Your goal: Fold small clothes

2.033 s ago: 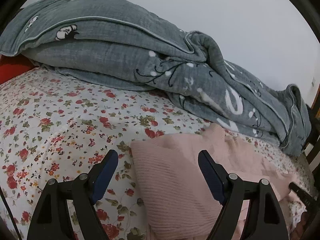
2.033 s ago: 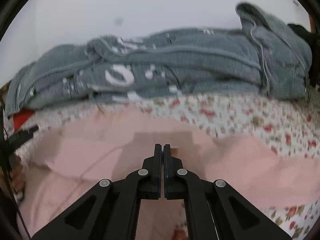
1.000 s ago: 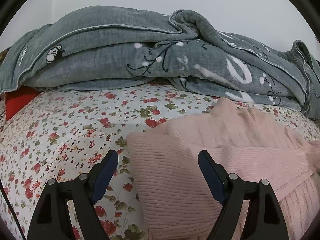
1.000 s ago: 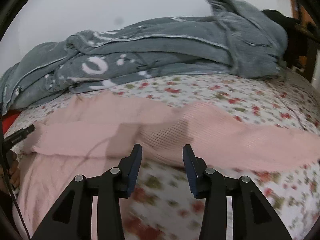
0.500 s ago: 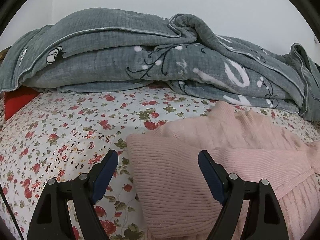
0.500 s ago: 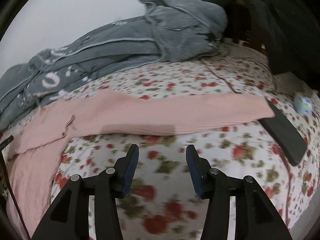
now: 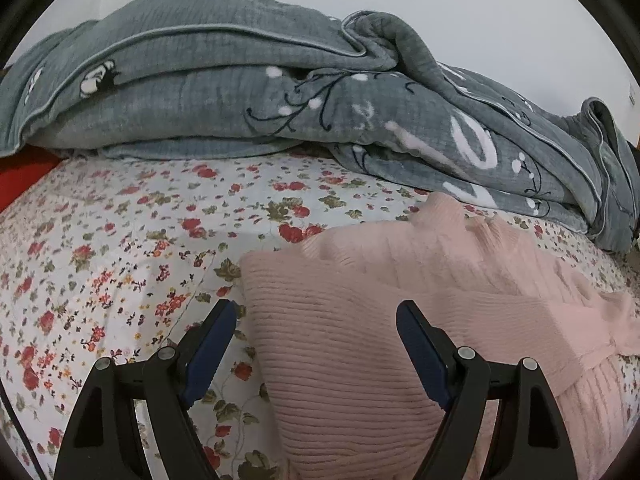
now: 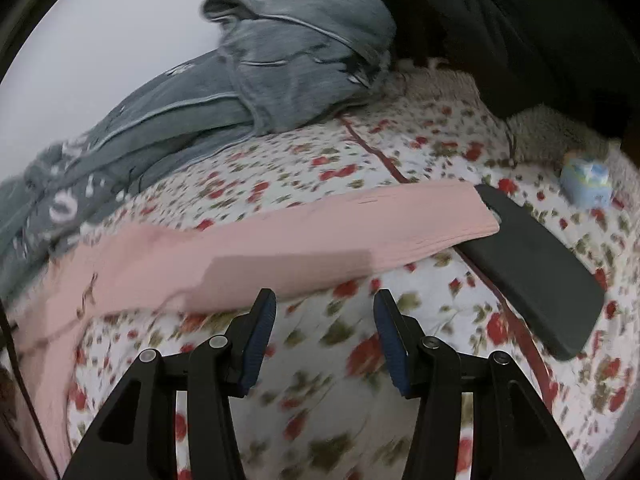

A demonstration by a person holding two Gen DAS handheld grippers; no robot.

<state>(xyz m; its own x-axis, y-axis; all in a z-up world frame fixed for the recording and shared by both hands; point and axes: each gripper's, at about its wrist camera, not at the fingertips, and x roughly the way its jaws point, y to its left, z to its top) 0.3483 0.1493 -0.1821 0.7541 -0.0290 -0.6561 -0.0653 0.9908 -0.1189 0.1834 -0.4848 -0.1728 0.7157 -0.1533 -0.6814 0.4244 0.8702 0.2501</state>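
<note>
Floral bedsheet, pink sweater, no legible writing

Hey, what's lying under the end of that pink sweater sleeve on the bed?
The sleeve's cuff overlaps one corner of a black phone; the rest rests on the floral bedsheet. That covered corner of the phone cannot be seen.

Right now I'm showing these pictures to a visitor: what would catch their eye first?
Probably the pink ribbed knit sweater spread on the red-flowered white bedsheet, one sleeve stretched out to a flat black phone-like slab. Behind it, the bunched grey printed quilt fills the far side against the wall.
</note>
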